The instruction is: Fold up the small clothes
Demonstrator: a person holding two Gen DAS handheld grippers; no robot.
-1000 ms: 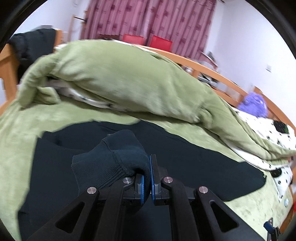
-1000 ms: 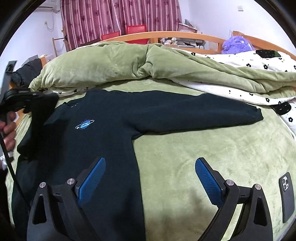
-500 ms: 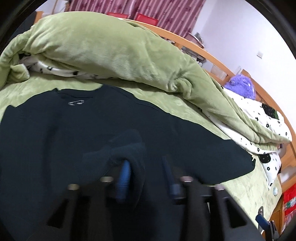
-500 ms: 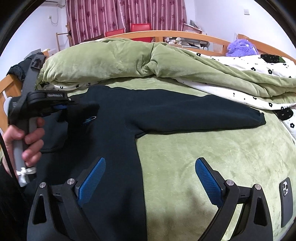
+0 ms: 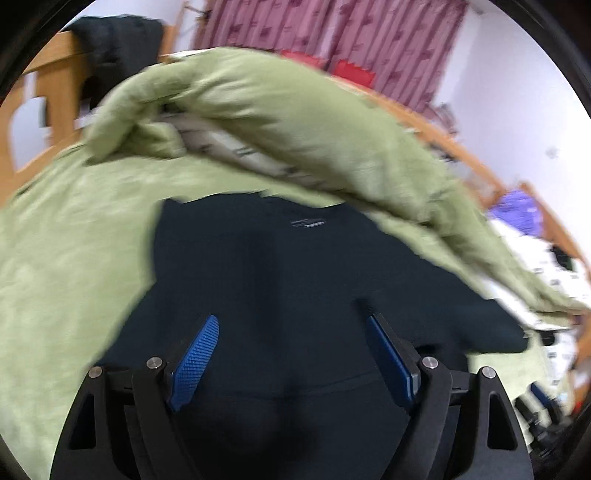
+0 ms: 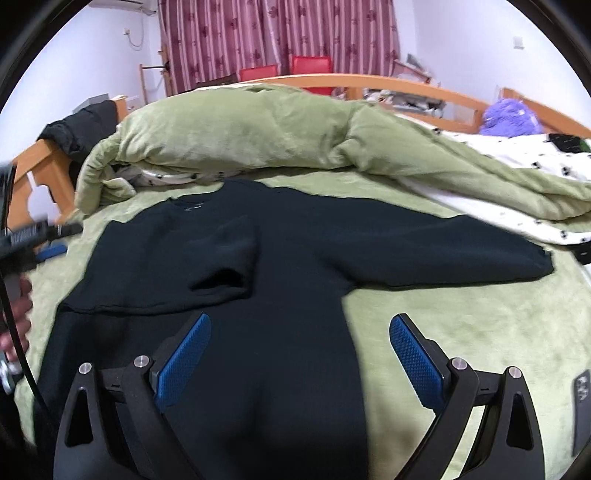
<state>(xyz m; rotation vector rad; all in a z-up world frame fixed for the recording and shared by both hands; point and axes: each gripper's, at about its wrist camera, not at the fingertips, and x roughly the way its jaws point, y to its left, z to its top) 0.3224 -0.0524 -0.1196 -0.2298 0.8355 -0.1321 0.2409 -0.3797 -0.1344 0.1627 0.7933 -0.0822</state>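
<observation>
Sleeve [image 6: 221, 258] now folded across sweater [image 6: 295, 350]; left tool [image 5: 291, 354] has just opened (nothing between).

A green plush blanket [image 6: 424, 314] covers the bed, and a bulky green duvet [image 6: 258, 136] lies bunched along its far side, its white, black-dotted lining [image 6: 517, 155] turned out toward the right. A wooden bed frame [image 6: 369, 79] curves behind it. A dark garment [image 6: 77, 127] hangs over the frame's left corner. A purple fluffy thing [image 6: 511, 118], possibly a soft toy, sits at the far right. Striped maroon curtains [image 6: 277, 33] hang at the back, with two red chairs [image 6: 310, 66] in front. A phone [image 6: 580, 410] lies on the blanket at the lower right edge
</observation>
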